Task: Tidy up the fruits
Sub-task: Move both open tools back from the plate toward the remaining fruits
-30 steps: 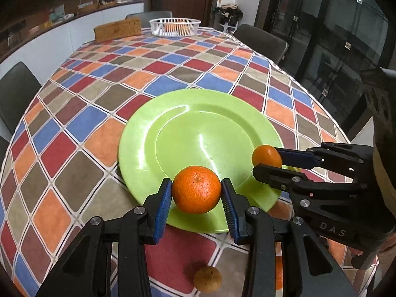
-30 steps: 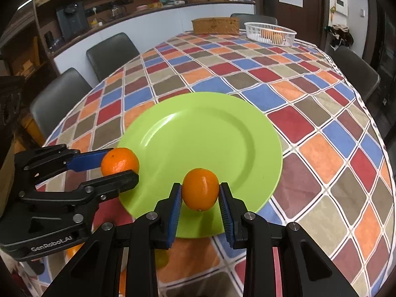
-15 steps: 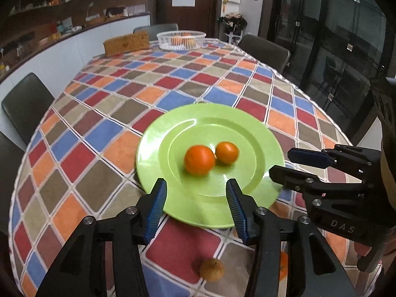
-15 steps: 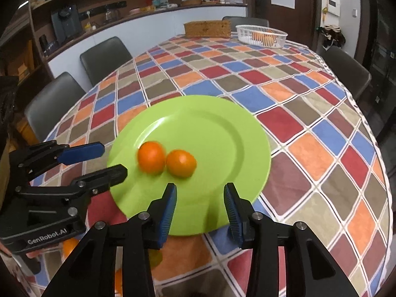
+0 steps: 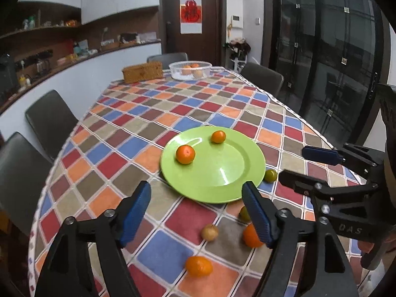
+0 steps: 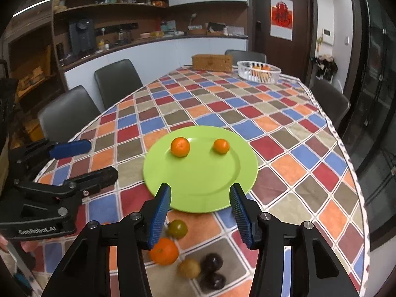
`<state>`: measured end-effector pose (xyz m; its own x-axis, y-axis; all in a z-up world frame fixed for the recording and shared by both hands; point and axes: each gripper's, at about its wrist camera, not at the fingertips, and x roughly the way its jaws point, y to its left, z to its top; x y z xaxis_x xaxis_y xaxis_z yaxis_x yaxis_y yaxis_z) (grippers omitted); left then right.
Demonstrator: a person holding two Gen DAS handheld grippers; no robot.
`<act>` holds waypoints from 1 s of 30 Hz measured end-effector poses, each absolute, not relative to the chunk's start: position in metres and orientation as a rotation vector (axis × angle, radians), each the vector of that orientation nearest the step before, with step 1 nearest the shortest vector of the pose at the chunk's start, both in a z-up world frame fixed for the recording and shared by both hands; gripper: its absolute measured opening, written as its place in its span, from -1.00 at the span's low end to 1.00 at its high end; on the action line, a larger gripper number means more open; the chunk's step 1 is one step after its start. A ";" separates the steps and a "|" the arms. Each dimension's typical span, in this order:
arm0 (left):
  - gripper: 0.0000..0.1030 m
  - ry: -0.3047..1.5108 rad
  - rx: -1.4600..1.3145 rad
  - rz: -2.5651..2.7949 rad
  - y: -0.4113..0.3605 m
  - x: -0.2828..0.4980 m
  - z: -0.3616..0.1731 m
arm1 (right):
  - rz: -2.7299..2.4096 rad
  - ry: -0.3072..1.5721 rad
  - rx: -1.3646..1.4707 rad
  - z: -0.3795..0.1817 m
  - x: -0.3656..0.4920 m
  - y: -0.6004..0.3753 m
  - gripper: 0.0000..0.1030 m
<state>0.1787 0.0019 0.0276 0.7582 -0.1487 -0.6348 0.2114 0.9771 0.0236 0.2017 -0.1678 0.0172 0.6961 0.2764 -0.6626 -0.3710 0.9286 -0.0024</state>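
Oranges sit on the green plate (image 6: 198, 185), which lies on the checked tablecloth (image 6: 284, 128) near its close end: a larger orange (image 6: 180, 146) toward the left of the dish and a smaller orange (image 6: 221, 146) toward the right, well apart from each other and both on the far half of the plate. Each is close to round, so no long axis can be told; the larger one shows a small dimple turned up toward the camera. Their skins look smooth and faintly glossy, and the plate is round, shallow and shiny with a raised rim. The cloth is a pattern of red, blue, orange and brown diamonds edged in white. On the cloth in front of the plate lie more fruits: a big orange (image 6: 163, 251), a greenish round fruit (image 6: 177, 228) just beyond it, a tan fruit (image 6: 189, 268), and two dark, nearly black fruits (image 6: 211, 269) beside that. At the far end stand a white mesh basket (image 6: 258, 71) with oranges in it and a woven box (image 6: 212, 62). The left gripper (image 5: 196, 212) has its blue ribbed pads wide apart and opening, with nothing between them. The right gripper (image 6: 200, 212) is parted less widely, also opening, and likewise holds nothing; both hang above the near rim of the plate without touching it.
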 end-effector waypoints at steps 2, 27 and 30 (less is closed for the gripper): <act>0.59 0.671 0.112 -0.177 0.004 0.169 0.030 | 0.366 0.704 -0.146 0.019 0.192 -0.165 0.23; 0.73 0.863 0.177 -0.179 0.009 0.144 -0.038 | 0.494 0.958 -0.295 -0.045 0.181 -0.143 0.23; 0.72 0.896 0.171 -0.198 0.009 0.148 -0.048 | 0.498 0.993 -0.307 -0.054 0.188 -0.140 0.23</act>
<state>0.1478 0.0094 -0.0480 0.6086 -0.0994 -0.7872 0.2421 0.9681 0.0649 0.1877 -0.1403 -0.0542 0.4486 0.2588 -0.8555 -0.5316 0.8467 -0.0226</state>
